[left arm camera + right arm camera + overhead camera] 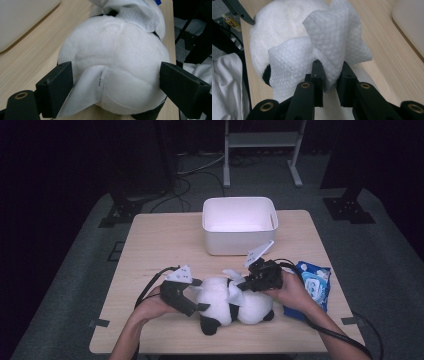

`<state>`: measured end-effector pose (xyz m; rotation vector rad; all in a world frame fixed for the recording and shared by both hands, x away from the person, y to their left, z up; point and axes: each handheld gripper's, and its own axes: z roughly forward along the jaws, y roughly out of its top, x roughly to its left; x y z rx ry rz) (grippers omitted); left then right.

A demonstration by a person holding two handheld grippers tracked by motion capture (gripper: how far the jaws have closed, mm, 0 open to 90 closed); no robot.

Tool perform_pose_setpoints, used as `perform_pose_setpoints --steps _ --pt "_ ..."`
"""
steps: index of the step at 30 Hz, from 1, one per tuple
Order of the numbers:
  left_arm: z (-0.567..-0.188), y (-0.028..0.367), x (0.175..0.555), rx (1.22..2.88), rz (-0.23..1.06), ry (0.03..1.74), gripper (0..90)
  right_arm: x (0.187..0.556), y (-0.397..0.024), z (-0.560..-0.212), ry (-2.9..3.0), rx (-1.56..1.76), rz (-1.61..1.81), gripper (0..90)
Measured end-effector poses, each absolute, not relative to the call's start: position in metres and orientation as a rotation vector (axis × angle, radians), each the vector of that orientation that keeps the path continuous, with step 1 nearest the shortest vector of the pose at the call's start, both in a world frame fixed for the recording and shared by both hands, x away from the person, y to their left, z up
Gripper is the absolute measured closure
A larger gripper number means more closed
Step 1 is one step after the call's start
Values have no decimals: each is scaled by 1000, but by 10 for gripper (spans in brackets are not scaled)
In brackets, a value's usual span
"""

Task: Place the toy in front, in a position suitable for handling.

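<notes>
We hold the plush panda (232, 304) lying on the bench (150, 245), close to its near edge, between our two tools. The left gripper (116, 90) has its jaws spread wide to either side of the panda's white rounded end; in the left gripper view the plush bulges between them and meets both inner faces, and a sewn-in label (86, 92) hangs beside the left jaw. The right gripper (329, 75) has its jaws drawn nearly together, pinching a bunched white wipe (329, 42), whose loose folds fan out beyond the jaw tips and lie against the panda's body. Past those tips, bare bench runs on to the white bin (239, 224), which stands well apart from the panda with open wood between. Behind the right gripper, by our right hand (292, 292), a blue wipe packet (312, 287) lies near the bench's right edge, leaving little room on that side. Beyond the left gripper's jaws, in the high view, the bench stretches open toward its left and far edges. In the right gripper view the panda sits just beside the bench's edge, with white cloth and dark floor below it.
</notes>
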<state>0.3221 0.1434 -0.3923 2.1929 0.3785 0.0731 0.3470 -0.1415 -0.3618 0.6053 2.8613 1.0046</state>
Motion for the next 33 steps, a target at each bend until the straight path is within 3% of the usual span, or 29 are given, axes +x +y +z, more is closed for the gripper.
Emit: perform_pose_setpoints --steps 18,33 --pt "-393 132 318 2201 85 393 133 335 -135 -360 2910 547 994 766" --pt "-393 133 319 2216 87 395 133 341 -212 -373 2832 816 992 765"
